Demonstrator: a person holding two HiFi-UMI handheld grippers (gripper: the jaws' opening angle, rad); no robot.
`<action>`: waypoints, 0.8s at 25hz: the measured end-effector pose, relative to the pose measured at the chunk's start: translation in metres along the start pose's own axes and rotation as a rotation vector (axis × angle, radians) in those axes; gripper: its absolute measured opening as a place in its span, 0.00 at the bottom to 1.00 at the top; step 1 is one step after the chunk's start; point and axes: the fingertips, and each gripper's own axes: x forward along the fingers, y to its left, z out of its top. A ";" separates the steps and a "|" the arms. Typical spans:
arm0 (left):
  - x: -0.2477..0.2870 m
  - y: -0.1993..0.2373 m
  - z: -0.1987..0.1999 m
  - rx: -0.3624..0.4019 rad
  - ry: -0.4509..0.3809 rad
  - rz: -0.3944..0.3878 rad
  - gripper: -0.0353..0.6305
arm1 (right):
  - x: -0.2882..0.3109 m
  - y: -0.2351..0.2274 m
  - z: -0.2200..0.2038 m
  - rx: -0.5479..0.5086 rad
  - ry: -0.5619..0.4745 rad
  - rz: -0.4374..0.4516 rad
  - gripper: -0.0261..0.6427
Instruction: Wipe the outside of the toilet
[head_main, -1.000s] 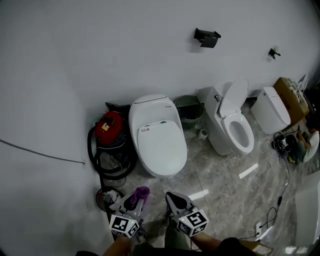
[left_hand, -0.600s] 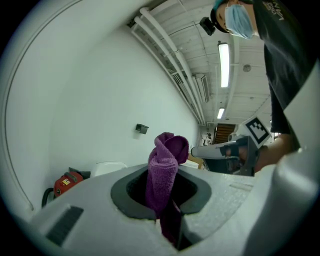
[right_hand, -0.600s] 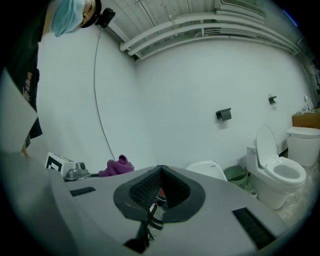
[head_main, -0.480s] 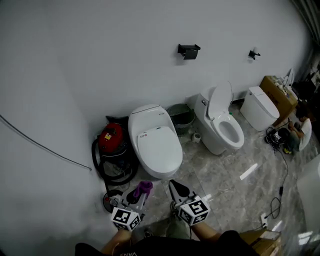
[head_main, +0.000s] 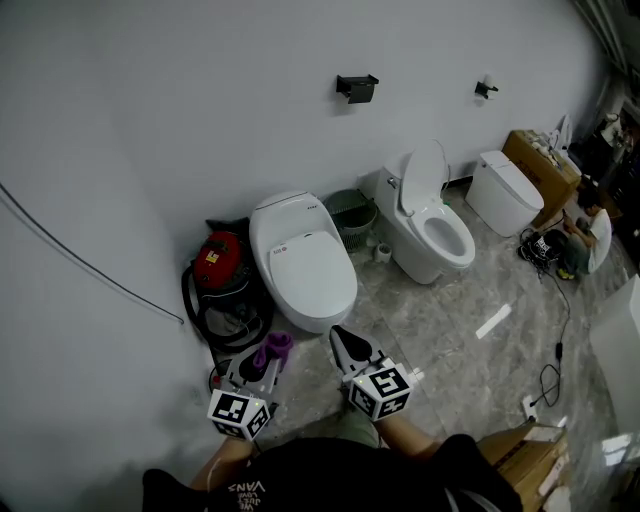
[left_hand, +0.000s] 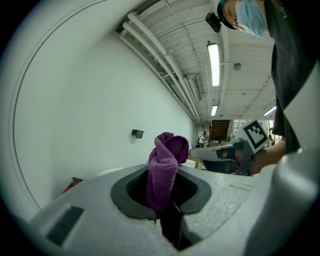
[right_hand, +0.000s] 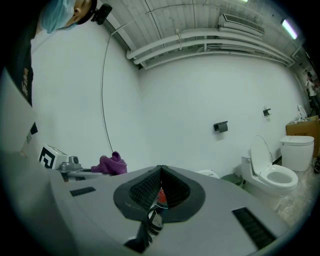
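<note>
A white toilet with its lid down (head_main: 300, 262) stands by the wall, straight ahead of both grippers. My left gripper (head_main: 268, 356) is shut on a purple cloth (head_main: 271, 349) (left_hand: 164, 170), whose bunched end sticks up past the jaws. My right gripper (head_main: 343, 343) is shut with nothing in it; its jaws meet at the tip (right_hand: 160, 170). Both grippers hover above the floor just short of the toilet's front. From the right gripper view the cloth (right_hand: 110, 163) shows at the left.
A red vacuum with black hose (head_main: 222, 274) sits left of the toilet. A green bin (head_main: 352, 214) is between it and a second toilet with raised lid (head_main: 428, 223). A third toilet (head_main: 506, 192), a cardboard box (head_main: 542, 165) and cables (head_main: 548, 250) lie right.
The head view has pulled back and shifted, so the toilets sit higher and further left in frame. Both grippers keep their pose, the left still holding the cloth.
</note>
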 end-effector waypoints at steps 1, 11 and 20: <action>-0.004 -0.003 -0.001 0.002 0.002 -0.002 0.14 | -0.003 0.002 -0.002 -0.004 0.003 0.000 0.04; -0.030 -0.022 0.003 0.019 -0.011 -0.020 0.14 | -0.024 0.022 -0.017 -0.030 0.041 -0.014 0.04; -0.044 -0.022 -0.003 0.015 -0.021 0.004 0.14 | -0.036 0.022 -0.026 -0.044 0.046 -0.044 0.03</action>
